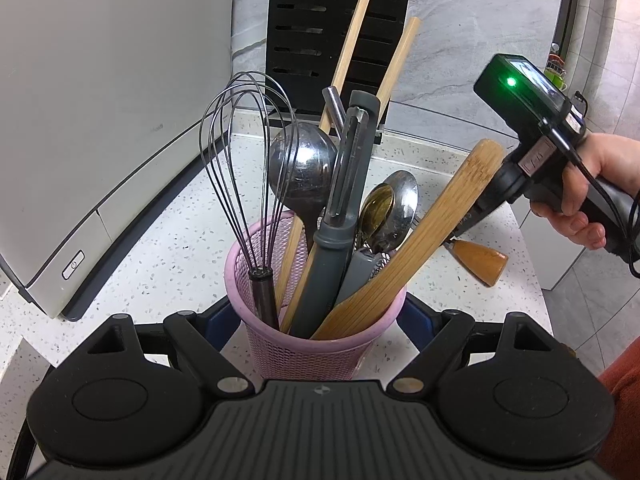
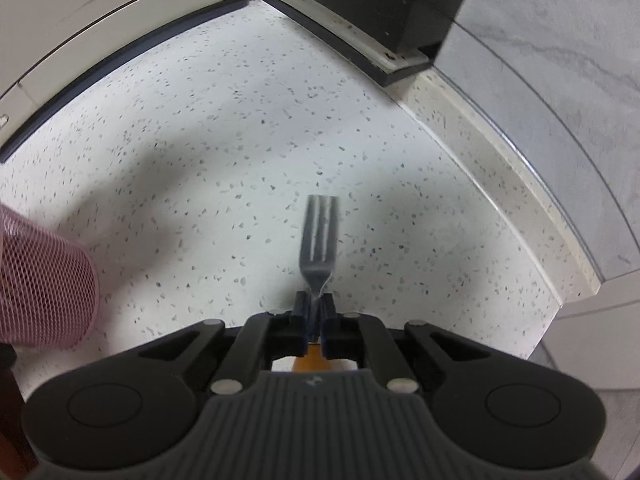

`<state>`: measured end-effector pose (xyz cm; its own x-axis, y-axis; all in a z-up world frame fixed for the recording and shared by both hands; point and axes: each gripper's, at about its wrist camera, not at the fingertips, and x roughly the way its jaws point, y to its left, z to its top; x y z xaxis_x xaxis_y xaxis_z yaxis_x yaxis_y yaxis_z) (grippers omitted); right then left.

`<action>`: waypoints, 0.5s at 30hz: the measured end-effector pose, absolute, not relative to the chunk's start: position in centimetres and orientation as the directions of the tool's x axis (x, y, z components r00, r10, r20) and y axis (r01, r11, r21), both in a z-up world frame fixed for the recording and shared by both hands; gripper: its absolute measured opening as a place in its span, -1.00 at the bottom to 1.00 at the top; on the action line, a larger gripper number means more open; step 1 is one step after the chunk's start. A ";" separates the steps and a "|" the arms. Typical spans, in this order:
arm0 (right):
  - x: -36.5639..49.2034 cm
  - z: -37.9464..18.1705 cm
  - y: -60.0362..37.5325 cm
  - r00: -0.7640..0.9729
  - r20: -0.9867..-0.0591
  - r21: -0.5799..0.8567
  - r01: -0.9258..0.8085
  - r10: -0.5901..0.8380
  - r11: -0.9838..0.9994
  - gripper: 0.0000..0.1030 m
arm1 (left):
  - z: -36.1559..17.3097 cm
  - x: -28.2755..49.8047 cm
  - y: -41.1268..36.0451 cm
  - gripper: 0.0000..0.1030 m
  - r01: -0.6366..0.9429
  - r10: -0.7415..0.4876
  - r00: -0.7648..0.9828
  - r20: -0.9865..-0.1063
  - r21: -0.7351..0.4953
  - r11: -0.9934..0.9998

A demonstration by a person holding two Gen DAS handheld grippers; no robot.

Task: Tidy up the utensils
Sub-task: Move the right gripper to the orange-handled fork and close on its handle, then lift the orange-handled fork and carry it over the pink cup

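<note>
A pink mesh holder (image 1: 320, 344) stands between the fingers of my left gripper (image 1: 320, 312), whose blue pads press on its two sides. It holds a whisk (image 1: 244, 152), a ladle (image 1: 302, 168), a grey peeler (image 1: 344, 200), spoons (image 1: 392, 208), a bamboo spatula (image 1: 432, 232) and long wooden chopsticks (image 1: 352, 40). My right gripper (image 2: 316, 312) is shut on the neck of a metal fork (image 2: 320, 232), tines pointing away over the counter. The fork's wooden handle (image 1: 482, 264) shows to the right of the holder. The pink holder (image 2: 44, 276) sits at the left edge of the right wrist view.
A white appliance (image 1: 100, 120) fills the left side. A black slotted rack (image 1: 340, 20) leans on the grey wall behind the holder. The speckled countertop (image 2: 240, 140) ends at an edge (image 1: 532, 272) on the right. A person's hand (image 1: 600, 184) grips the right tool.
</note>
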<state>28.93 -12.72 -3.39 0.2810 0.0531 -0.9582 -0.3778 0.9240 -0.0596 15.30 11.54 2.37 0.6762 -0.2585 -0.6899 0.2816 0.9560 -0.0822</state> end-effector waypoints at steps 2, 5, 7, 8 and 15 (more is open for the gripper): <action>28.4 -3.1 -12.8 0.309 -0.949 -0.068 -0.388 0.060 0.919 -0.97 | 2.4 15.3 11.6 0.89 0.283 -0.260 0.676 -0.690 -0.083 0.955; 27.3 -2.0 -13.1 0.362 -0.927 -0.059 -0.398 0.098 0.916 -0.97 | 2.3 15.3 11.6 0.89 0.285 -0.260 0.676 -0.689 -0.081 0.955; 26.5 -1.1 -13.2 0.397 -0.908 -0.043 -0.401 0.131 0.915 -0.97 | 2.3 15.4 11.5 0.88 0.284 -0.259 0.677 -0.689 -0.080 0.956; 26.1 -0.7 -13.3 0.414 -0.898 -0.030 -0.398 0.150 0.917 -0.97 | 2.3 15.4 11.5 0.88 0.284 -0.258 0.678 -0.689 -0.079 0.956; 21.7 1.7 -14.2 0.548 -0.786 0.074 -0.378 0.287 0.923 -0.98 | 2.2 15.3 11.6 0.88 0.286 -0.258 0.680 -0.686 -0.077 0.955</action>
<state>21.66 -14.21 1.67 0.5477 0.2870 -0.7859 -0.3779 0.9229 0.0737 15.32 11.55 2.24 0.6797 -0.2585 -0.6864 0.2856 0.9552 -0.0769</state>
